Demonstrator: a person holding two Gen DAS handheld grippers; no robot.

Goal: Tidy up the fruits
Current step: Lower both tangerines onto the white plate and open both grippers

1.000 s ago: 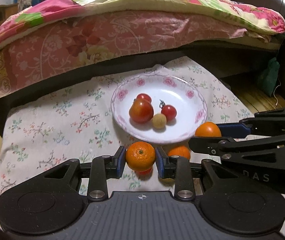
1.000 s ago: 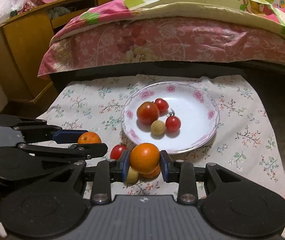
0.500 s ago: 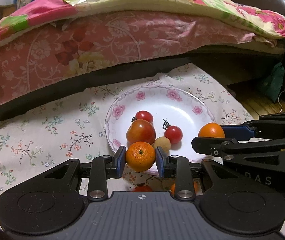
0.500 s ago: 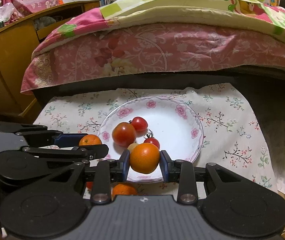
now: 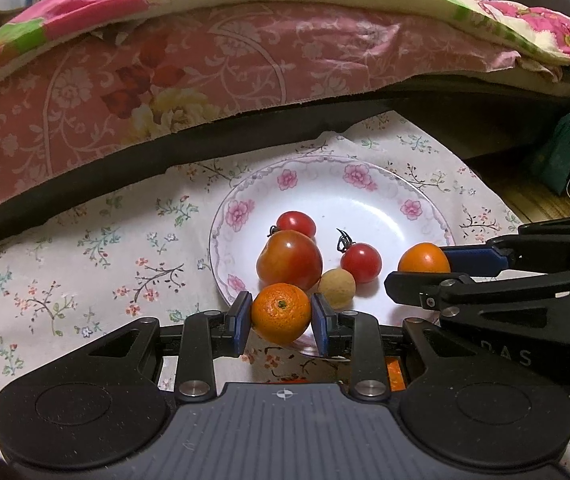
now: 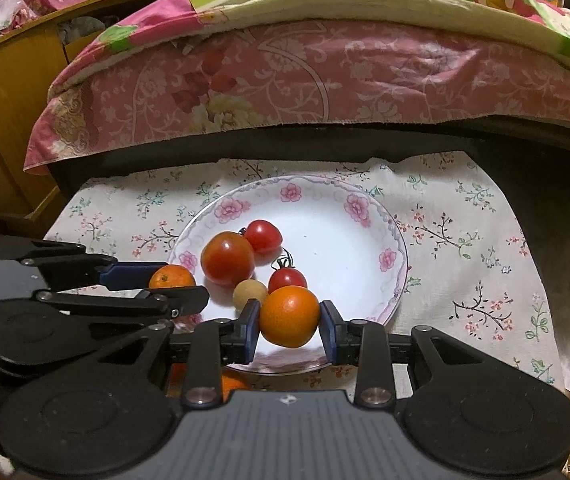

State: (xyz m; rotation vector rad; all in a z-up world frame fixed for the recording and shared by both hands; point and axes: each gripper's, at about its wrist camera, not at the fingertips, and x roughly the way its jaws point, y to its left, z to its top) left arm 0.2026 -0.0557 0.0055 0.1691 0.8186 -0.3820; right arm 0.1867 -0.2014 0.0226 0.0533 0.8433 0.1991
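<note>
A white plate with pink flowers [image 5: 365, 200] [image 6: 345, 220] holds a large tomato [image 5: 289, 264] [image 6: 227, 258], two cherry tomatoes [image 5: 361, 262] [image 6: 263, 236] and a small tan fruit [image 5: 337, 286] [image 6: 250, 294]. My left gripper [image 5: 281, 318] is shut on a mandarin [image 5: 281, 312] over the plate's near left rim. My right gripper [image 6: 289, 320] is shut on an orange [image 6: 289, 316] over the plate's near side. Each gripper shows in the other's view, the right one [image 5: 425, 272] and the left one [image 6: 173, 284].
The plate sits on a floral cloth [image 5: 85, 264] [image 6: 465, 240] in front of a bed with a pink quilt [image 5: 205, 72]. Orange fruit peeks out under the gripper bodies [image 6: 233, 384] [image 5: 395, 374]. A wooden cabinet [image 6: 5, 92] stands at the left.
Both grippers have moved forward with their fruit, from the cloth in front of the plate to above its near rim. The loose fruit on the cloth has slid under the gripper bodies.
</note>
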